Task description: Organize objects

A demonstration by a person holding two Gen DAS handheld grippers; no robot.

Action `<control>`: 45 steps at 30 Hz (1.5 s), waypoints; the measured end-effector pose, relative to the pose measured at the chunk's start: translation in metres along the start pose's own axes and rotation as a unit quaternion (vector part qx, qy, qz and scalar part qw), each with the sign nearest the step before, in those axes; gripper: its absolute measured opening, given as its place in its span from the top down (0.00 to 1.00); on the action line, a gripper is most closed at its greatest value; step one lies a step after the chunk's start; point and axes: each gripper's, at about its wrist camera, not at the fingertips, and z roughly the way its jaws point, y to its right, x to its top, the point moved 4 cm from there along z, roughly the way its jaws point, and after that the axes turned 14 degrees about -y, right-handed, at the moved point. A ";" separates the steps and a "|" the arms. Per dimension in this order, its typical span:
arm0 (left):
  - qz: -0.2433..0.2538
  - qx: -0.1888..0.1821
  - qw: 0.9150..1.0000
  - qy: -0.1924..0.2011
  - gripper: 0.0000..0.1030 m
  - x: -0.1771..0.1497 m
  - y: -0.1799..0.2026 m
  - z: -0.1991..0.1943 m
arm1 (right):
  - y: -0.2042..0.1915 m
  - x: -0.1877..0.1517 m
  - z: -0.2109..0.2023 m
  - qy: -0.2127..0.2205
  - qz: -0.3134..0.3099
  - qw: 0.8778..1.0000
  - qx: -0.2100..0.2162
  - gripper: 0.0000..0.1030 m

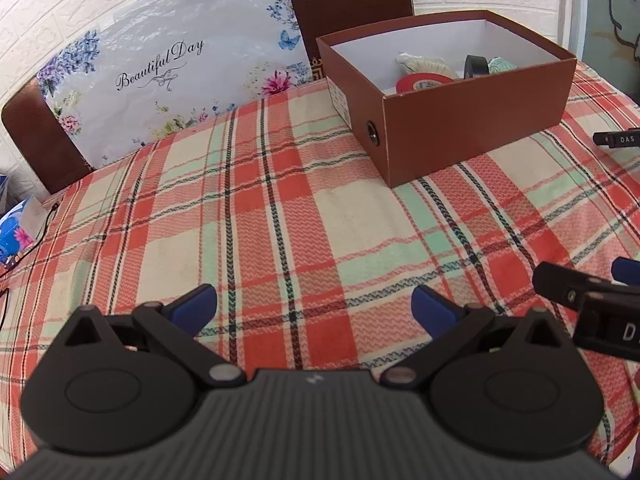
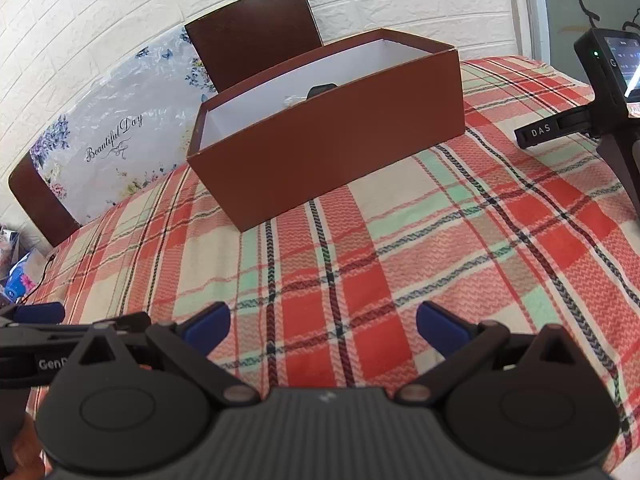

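Note:
A brown cardboard box (image 1: pixel 472 136) with a white inside stands on the plaid tablecloth at the far right; it also shows in the right wrist view (image 2: pixel 328 148). Inside it lie a red tape roll (image 1: pixel 420 82), a cream bundle (image 1: pixel 420 65), a black roll (image 1: pixel 476 66) and a green-white item (image 1: pixel 502 66). My left gripper (image 1: pixel 314 308) is open and empty, low over the cloth, well short of the box. My right gripper (image 2: pixel 323 324) is open and empty, also short of the box. The right gripper's body (image 1: pixel 580 300) shows at the left view's right edge.
The plaid tablecloth (image 1: pixel 280 220) covers the table. Two brown chair backs (image 2: pixel 256 32) and a flowered "Beautiful Day" plastic bag (image 1: pixel 160 72) stand behind the table against a white brick wall. A black device on a stand (image 2: pixel 608 80) is at the right. A thin cable (image 1: pixel 44 224) lies at the left edge.

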 end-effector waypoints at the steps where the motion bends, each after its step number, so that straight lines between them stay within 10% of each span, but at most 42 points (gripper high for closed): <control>1: 0.000 -0.001 1.000 -0.001 0.00 0.000 0.000 0.001 | 0.000 0.000 0.001 0.000 0.001 1.000 0.000 0.00; 45: 0.000 -0.029 0.999 -0.014 0.00 -0.005 0.002 0.004 | -0.004 0.000 -0.001 0.010 -0.009 1.000 -0.010 0.00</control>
